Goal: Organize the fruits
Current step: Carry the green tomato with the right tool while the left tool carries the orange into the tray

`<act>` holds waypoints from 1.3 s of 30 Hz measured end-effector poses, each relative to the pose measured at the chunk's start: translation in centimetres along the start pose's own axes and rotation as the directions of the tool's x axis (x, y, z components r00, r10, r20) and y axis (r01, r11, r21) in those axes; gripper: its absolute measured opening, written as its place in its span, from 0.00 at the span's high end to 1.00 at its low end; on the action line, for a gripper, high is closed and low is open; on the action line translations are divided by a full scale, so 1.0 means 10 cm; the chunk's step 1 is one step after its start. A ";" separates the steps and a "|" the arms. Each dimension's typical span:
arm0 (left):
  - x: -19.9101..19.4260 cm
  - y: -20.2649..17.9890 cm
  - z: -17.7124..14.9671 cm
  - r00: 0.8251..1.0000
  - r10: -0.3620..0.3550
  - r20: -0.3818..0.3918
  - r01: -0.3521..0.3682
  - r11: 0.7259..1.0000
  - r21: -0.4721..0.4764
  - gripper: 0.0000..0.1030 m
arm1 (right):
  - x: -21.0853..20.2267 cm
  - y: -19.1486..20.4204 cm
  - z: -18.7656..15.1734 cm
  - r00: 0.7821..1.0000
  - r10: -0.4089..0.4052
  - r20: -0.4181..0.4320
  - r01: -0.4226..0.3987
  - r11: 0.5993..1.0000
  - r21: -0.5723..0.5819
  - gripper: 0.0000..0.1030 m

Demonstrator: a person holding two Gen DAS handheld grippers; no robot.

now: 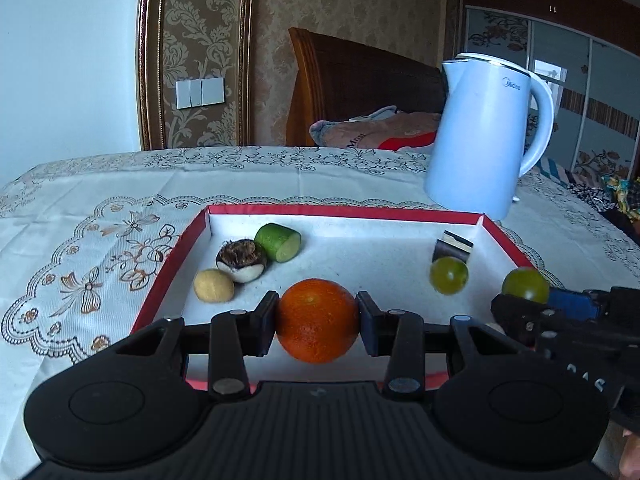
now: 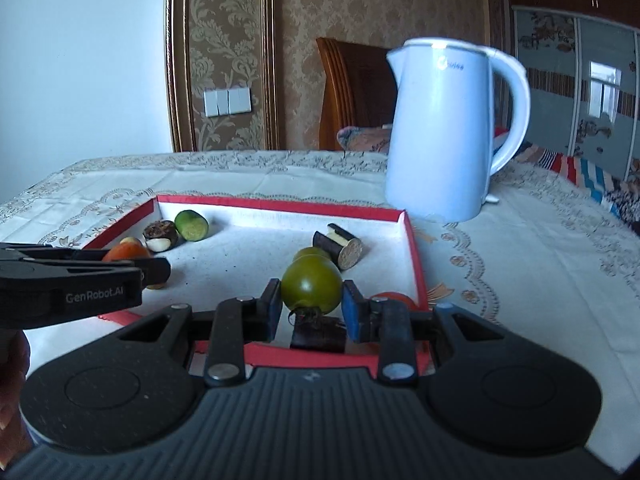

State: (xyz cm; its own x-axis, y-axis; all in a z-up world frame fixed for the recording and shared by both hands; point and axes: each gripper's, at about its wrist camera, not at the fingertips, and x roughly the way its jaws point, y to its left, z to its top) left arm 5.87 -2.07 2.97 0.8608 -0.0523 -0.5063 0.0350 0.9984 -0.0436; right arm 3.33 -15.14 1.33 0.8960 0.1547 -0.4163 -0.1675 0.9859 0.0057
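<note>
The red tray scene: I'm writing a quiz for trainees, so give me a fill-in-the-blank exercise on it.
1. The left gripper is shut on the ____.
2. The right gripper is shut on a ____ tomato.
3. The white kettle stands ____ the red tray, on the tablecloth.
4. The cucumber piece lies ____ the tray.

Missing words: orange; green; outside; inside

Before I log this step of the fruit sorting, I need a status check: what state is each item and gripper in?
Left gripper: shut on the round orange fruit.
Right gripper: shut on a green tomato.
Second green tomato: loose in the red-rimmed white tray.
Cut green cucumber piece: lying in the tray.
White electric kettle: upright, lid closed.
</note>
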 end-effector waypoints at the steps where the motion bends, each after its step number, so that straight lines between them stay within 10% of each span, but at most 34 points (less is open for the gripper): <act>1: 0.03 -0.01 0.02 1.000 0.008 0.001 -0.008 1.000 0.007 0.61 | 0.06 0.00 0.01 1.000 0.000 -0.011 0.000 1.000 0.004 0.71; 24: 0.42 0.04 0.13 0.998 0.062 0.002 -0.062 0.998 0.007 0.61 | 0.70 -0.02 0.12 0.990 -0.095 -0.101 0.098 0.995 0.024 0.71; 32: 0.32 -0.07 0.10 0.998 -0.046 0.039 0.044 0.998 0.050 0.60 | 0.79 -0.04 0.15 0.989 -0.109 -0.100 0.112 0.993 0.027 0.71; 39: 0.45 0.04 0.12 0.998 0.069 0.010 -0.069 0.998 0.007 0.61 | 0.82 -0.03 0.15 0.988 -0.118 -0.100 0.120 0.993 0.017 0.71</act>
State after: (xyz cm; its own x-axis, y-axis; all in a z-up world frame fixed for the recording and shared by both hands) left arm 10.37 -1.87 1.76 0.8661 0.0173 -0.4996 -0.0215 0.9998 -0.0026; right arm 11.36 -14.10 -0.75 0.8640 0.0301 -0.5025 -0.0514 0.9983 -0.0285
